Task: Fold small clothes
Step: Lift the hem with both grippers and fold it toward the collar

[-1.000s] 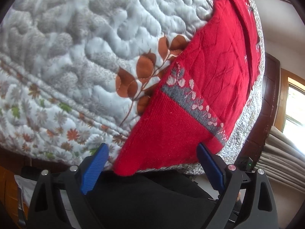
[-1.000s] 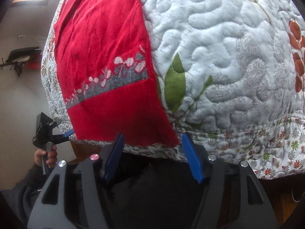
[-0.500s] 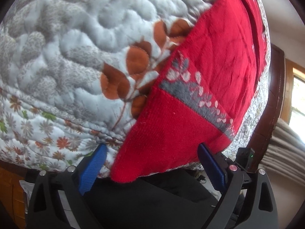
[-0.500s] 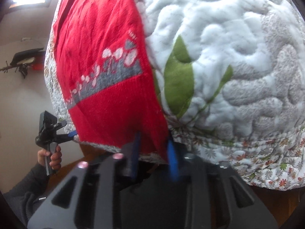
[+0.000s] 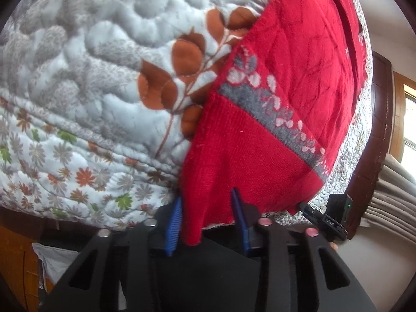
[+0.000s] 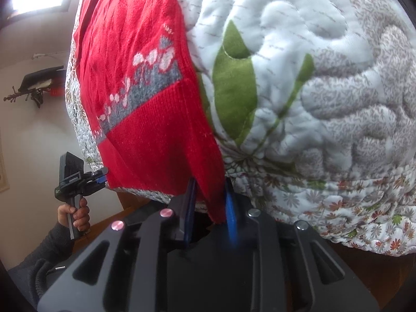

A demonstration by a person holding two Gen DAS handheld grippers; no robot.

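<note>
A red knitted garment (image 5: 286,91) with a grey band of white flowers lies flat on a quilted bedspread (image 5: 104,52), its ribbed hem hanging over the near edge. My left gripper (image 5: 206,221) is shut on the hem's left corner, which droops between the blue pads. In the right wrist view the same garment (image 6: 135,52) runs up to the left, and my right gripper (image 6: 210,208) is shut on the hem's right corner. The other gripper shows at the far end of the hem in both views.
The bedspread (image 6: 312,52) has white quilting, a green leaf and a flowered border. A person's hand (image 6: 78,213) holds the left gripper's handle. A dark wooden frame (image 5: 382,130) and curtains (image 5: 390,208) stand to the right. A black object (image 6: 39,83) hangs on the wall.
Both grippers have gone from wide open to shut on the hem corners, the right one first. Both cameras have moved in closer to the bed edge.
</note>
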